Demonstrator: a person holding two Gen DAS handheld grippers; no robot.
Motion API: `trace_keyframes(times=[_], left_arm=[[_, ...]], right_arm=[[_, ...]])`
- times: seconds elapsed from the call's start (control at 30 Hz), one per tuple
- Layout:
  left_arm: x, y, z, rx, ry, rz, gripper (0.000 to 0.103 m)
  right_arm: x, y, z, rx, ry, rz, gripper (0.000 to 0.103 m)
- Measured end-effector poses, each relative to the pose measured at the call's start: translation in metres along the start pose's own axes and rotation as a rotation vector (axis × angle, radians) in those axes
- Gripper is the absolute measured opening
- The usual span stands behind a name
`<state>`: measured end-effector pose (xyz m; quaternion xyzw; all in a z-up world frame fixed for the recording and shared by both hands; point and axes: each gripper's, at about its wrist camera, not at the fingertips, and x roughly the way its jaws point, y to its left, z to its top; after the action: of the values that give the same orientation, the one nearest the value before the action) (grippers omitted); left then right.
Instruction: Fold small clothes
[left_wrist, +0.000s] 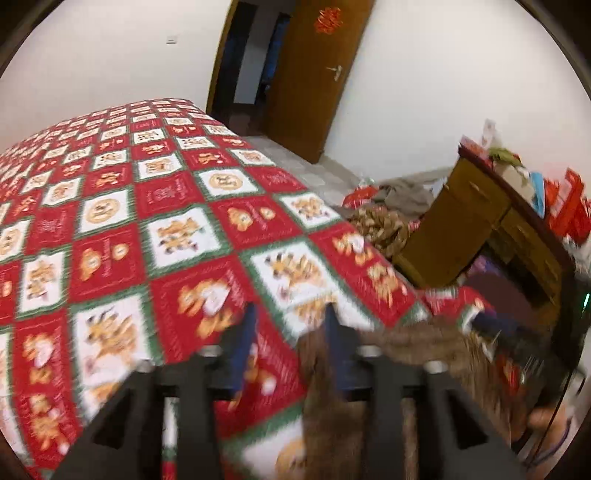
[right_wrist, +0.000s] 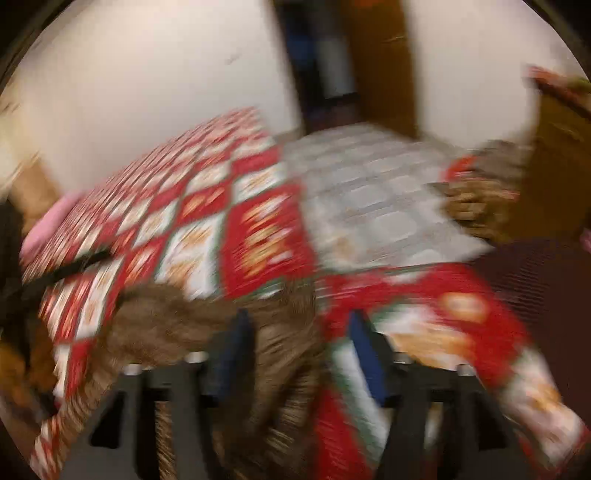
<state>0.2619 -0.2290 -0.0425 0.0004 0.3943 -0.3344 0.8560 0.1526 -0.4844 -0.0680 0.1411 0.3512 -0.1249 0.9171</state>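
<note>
The left gripper (left_wrist: 291, 314) has its jaws parted, holding nothing; the brown fuzzy garment (left_wrist: 369, 369) lies just below and to the right of its right finger, on the red checked bedspread (left_wrist: 147, 206). The right gripper (right_wrist: 299, 321) is likewise open and empty, with the same garment (right_wrist: 177, 325) spreading under and to the left of its fingers. Blur hides the garment's long axis and heading.

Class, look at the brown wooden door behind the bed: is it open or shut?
Open. The brown wooden door stands swung away from its frame, leaving a dark doorway showing beside it.
</note>
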Motion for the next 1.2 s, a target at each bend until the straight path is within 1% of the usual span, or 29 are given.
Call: trace_keyframes(times=[0.03, 0.07, 0.1, 0.13, 0.17, 0.2, 0.23, 0.27, 0.3, 0.33, 0.37, 0.4, 0.43, 0.47, 0.5, 0.57, 0.6, 0.63, 0.67, 0.77, 0.83, 0.9, 0.93, 0.97, 1.07, 1.2], left_arm=[[-0.007, 0.001, -0.006, -0.002, 0.001, -0.009, 0.063], [-0.015, 0.002, -0.017, -0.006, 0.008, -0.029, 0.066], [-0.022, 0.004, -0.026, -0.010, 0.016, -0.048, 0.067], [-0.025, 0.004, -0.033, -0.009, 0.021, -0.063, 0.067], [-0.032, 0.003, -0.046, -0.010, 0.030, -0.071, 0.067], [-0.040, 0.002, -0.057, -0.007, 0.035, -0.070, 0.067], [-0.046, 0.000, -0.067, -0.003, 0.035, -0.058, 0.067], [-0.054, -0.006, -0.080, 0.008, 0.029, -0.044, 0.067], [-0.058, -0.009, -0.088, 0.016, 0.027, -0.037, 0.067], [-0.062, -0.013, -0.096, 0.023, 0.027, -0.022, 0.067], [-0.064, -0.017, -0.105, 0.029, 0.030, 0.001, 0.067], [-0.065, -0.021, -0.112, 0.036, 0.033, 0.011, 0.067], [-0.064, -0.024, -0.117, 0.046, 0.035, 0.025, 0.067], [-0.063, -0.026, -0.125, 0.054, 0.034, 0.065, 0.067], [-0.062, -0.026, -0.130, 0.058, 0.040, 0.092, 0.067], [-0.057, -0.024, -0.137, 0.057, 0.057, 0.117, 0.069], [-0.058, -0.021, -0.138, 0.049, 0.059, 0.124, 0.073], [-0.059, -0.018, -0.137, 0.041, 0.063, 0.130, 0.077], [-0.062, -0.015, -0.137, 0.031, 0.071, 0.137, 0.078], [-0.071, -0.017, -0.141, 0.025, 0.080, 0.174, 0.078], [-0.078, -0.025, -0.146, 0.054, 0.074, 0.216, 0.076], [-0.085, -0.035, -0.152, 0.099, 0.057, 0.273, 0.076], [-0.089, -0.042, -0.156, 0.127, 0.049, 0.314, 0.076], [-0.093, -0.047, -0.160, 0.143, 0.045, 0.335, 0.076], [-0.106, -0.058, -0.169, 0.169, 0.025, 0.367, 0.080], [-0.131, -0.075, -0.176, 0.192, -0.027, 0.379, 0.092]], right_arm=[[-0.014, -0.006, -0.001, 0.024, -0.029, -0.010, 0.061], [-0.034, -0.011, -0.006, 0.046, -0.053, -0.010, 0.061], [-0.051, -0.012, -0.012, 0.056, -0.068, 0.009, 0.061], [-0.068, -0.008, -0.021, 0.047, -0.076, 0.059, 0.061], [-0.082, 0.000, -0.030, 0.019, -0.070, 0.102, 0.061], [-0.097, 0.014, -0.043, -0.037, -0.060, 0.134, 0.061], [-0.107, 0.028, -0.057, -0.088, -0.057, 0.146, 0.061], [-0.119, 0.043, -0.071, -0.142, -0.060, 0.149, 0.058], [-0.129, 0.057, -0.085, -0.191, -0.066, 0.154, 0.054], [-0.137, 0.071, -0.098, -0.232, -0.066, 0.166, 0.041], [-0.140, 0.080, -0.107, -0.257, -0.059, 0.178, 0.032], [-0.140, 0.091, -0.114, -0.287, -0.048, 0.192, 0.029], [-0.139, 0.101, -0.122, -0.332, -0.033, 0.195, 0.022], [-0.137, 0.107, -0.130, -0.374, -0.022, 0.175, 0.017], [-0.130, 0.116, -0.138, -0.428, 0.006, 0.133, 0.017], [-0.117, 0.118, -0.149, -0.468, 0.057, 0.067, 0.016], [-0.111, 0.111, -0.154, -0.472, 0.085, 0.033, 0.015], [-0.112, 0.102, -0.159, -0.468, 0.074, 0.021, 0.015], [-0.115, 0.095, -0.160, -0.461, 0.068, 0.007, 0.015], [-0.123, 0.071, -0.161, -0.381, 0.098, -0.013, 0.015], [-0.126, 0.059, -0.168, -0.323, 0.132, 0.003, 0.015], [-0.141, 0.059, -0.174, -0.292, 0.110, 0.008, 0.015], [-0.151, 0.061, -0.178, -0.284, 0.089, 0.012, 0.015], [-0.163, 0.066, -0.183, -0.274, 0.071, 0.019, 0.015], [-0.186, 0.075, -0.195, -0.253, 0.059, 0.036, 0.016], [-0.208, 0.087, -0.202, -0.242, 0.032, 0.043, 0.016]])
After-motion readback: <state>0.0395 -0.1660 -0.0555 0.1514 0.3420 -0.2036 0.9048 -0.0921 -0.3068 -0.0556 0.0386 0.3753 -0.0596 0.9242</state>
